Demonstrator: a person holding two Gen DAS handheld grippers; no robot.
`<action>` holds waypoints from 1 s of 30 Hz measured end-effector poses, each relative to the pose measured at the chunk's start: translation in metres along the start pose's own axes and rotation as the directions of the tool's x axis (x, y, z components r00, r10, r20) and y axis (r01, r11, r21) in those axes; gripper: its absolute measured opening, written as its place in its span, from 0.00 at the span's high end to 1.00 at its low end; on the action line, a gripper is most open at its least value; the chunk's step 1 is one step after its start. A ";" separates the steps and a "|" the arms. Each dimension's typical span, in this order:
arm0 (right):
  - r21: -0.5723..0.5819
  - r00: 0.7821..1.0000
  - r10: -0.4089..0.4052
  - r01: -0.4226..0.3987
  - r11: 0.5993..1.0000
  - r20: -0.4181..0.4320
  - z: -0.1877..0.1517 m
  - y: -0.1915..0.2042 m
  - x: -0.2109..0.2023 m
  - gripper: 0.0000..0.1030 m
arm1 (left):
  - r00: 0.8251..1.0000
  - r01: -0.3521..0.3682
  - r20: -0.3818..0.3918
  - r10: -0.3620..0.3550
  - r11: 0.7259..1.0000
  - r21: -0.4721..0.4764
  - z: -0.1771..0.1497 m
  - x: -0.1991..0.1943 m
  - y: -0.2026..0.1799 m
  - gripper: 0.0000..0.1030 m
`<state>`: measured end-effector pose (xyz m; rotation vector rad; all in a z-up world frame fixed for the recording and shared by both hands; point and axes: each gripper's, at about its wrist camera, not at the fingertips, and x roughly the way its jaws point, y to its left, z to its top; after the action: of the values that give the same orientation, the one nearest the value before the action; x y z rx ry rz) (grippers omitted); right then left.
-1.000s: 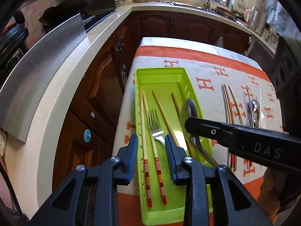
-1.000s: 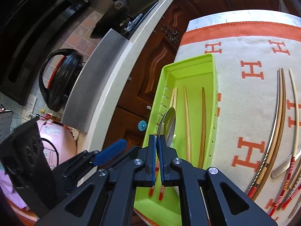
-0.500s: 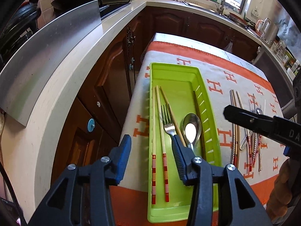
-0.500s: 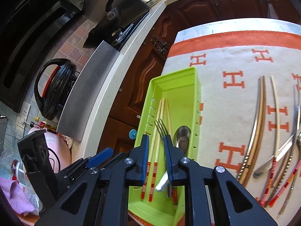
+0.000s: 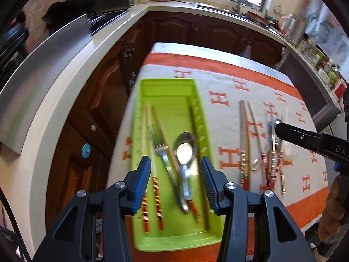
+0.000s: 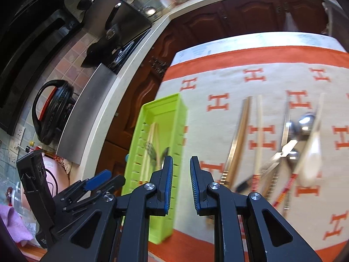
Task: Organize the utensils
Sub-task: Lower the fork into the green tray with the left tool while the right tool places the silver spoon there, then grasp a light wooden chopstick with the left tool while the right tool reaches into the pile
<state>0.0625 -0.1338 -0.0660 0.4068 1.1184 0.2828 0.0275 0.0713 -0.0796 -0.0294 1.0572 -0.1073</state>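
You are holding the left gripper (image 5: 175, 182) over the near end of the green tray (image 5: 168, 87), with its blue-padded fingers (image 5: 142, 183) spread wide and gripping nothing. The tray is lying on the orange-and-cream cloth (image 5: 218, 74), close to the table's left edge. Inside the tray, a spoon (image 5: 185, 152) is resting bowl-up beside a fork (image 5: 159, 144), and a pair of chopsticks with red-banded ends (image 5: 152, 198) is lying along the tray's left wall. A darker stick is lying against the tray's right wall; its type cannot be determined through the blur.

You are holding the right gripper (image 6: 181, 181) above the cloth (image 6: 218, 83), just to the right of the tray (image 6: 165, 104), with its fingers (image 6: 168, 181) parted by a moderate gap and empty. The remaining utensils (image 6: 290, 152) are lying loose on the cloth to the right of this gripper, well apart from the tray: long gold-toned chopsticks (image 6: 237, 139), pale chopsticks, metal spoons and a white spoon, overlapping one another. Motion blur is obscuring their exact count.
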 end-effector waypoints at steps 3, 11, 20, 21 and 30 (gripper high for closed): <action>0.016 0.999 -0.026 0.025 1.000 0.022 0.002 -0.020 -0.025 0.84 | 1.000 0.021 0.002 -0.021 0.999 0.027 0.006 -0.002 -0.019 0.56; 0.067 0.997 -0.067 0.065 0.996 0.039 0.010 -0.075 -0.075 0.84 | 0.994 0.096 -0.053 -0.092 0.992 0.081 0.034 0.019 -0.071 0.56; 0.086 0.994 -0.106 0.107 0.991 -0.010 0.016 -0.121 -0.088 0.84 | 0.955 0.195 -0.229 -0.187 0.981 0.015 0.052 0.083 -0.104 0.74; 0.092 0.994 -0.105 0.106 0.990 -0.015 0.017 -0.126 -0.087 0.84 | 0.951 0.202 -0.241 -0.194 0.979 0.011 0.052 0.088 -0.108 0.75; 0.133 0.994 -0.093 0.100 0.986 -0.060 0.025 -0.151 -0.059 0.84 | 0.906 0.261 -0.331 -0.264 0.964 -0.054 0.060 0.140 -0.145 0.82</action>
<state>0.0632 -0.2968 -0.0775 0.4660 1.2108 0.1330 0.1373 -0.0884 -0.1607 -0.1667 1.3923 -0.3631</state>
